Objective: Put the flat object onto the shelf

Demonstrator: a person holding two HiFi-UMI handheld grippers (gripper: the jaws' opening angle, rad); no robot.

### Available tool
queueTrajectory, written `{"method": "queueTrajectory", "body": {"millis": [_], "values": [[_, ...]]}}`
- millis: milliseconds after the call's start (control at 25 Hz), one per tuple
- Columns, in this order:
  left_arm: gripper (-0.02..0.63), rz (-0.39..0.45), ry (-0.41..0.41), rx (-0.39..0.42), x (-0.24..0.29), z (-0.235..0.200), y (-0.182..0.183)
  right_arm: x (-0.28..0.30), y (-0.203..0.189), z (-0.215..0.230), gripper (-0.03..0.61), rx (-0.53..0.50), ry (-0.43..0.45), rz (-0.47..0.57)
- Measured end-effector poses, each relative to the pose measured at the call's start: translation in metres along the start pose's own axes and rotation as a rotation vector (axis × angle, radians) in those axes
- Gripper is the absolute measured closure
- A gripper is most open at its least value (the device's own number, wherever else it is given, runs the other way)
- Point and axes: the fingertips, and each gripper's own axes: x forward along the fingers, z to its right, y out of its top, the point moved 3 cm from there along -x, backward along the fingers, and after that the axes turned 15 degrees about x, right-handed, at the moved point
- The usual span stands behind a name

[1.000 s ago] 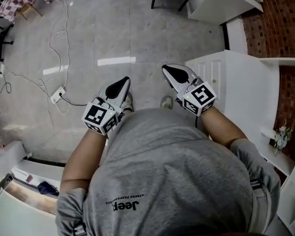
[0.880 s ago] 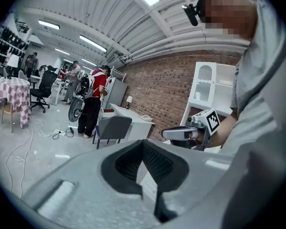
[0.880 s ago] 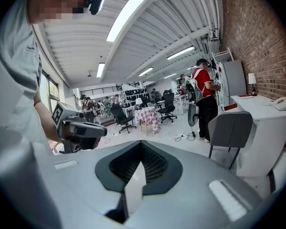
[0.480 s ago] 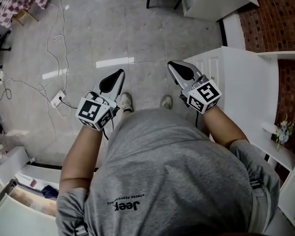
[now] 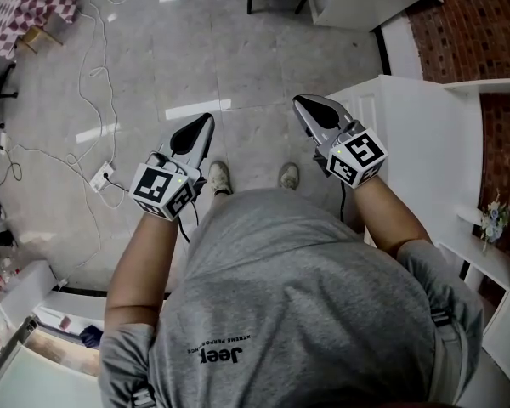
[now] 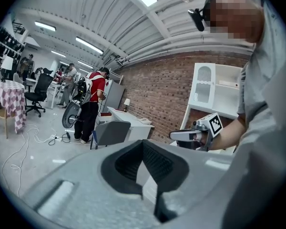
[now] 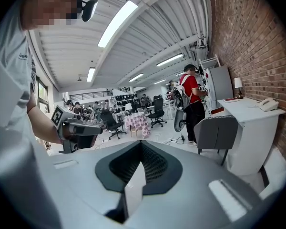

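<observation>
The left gripper (image 5: 201,127) and the right gripper (image 5: 309,111) hang above the floor (image 5: 153,49), both with jaws closed on nothing. The flat object appears in no view. The white shelf (image 5: 425,134) stands at the right. Picking up seems not started; the next move needs finding the object first

Left gripper (image 5: 206,121): over the floor, tip pointing away from the body, jaws together, nothing in them.
Right gripper (image 5: 303,103): about level with the left, well apart from it, jaws together and empty, tip near the panelled door.
White shelf unit (image 5: 425,143): at right, against the brick wall (image 5: 484,24).
Shoes (image 5: 218,177): a pair on the grey tiled floor (image 5: 238,49), between the grippers.
Power strip (image 5: 102,177): on the floor at left, white cables trailing off.
Grey T-shirt (image 5: 306,304): filling the lower frame.
</observation>
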Motion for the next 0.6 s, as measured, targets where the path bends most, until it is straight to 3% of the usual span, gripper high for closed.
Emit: {"method": "queueTrajectory", "body": {"millis": [600], "values": [[0.615,-0.007,-0.016,-0.008,0.0078,0.0079,-0.0031,-0.0029,0.0035,0.0068,0.571,0.008,0.000,0.002]]}}
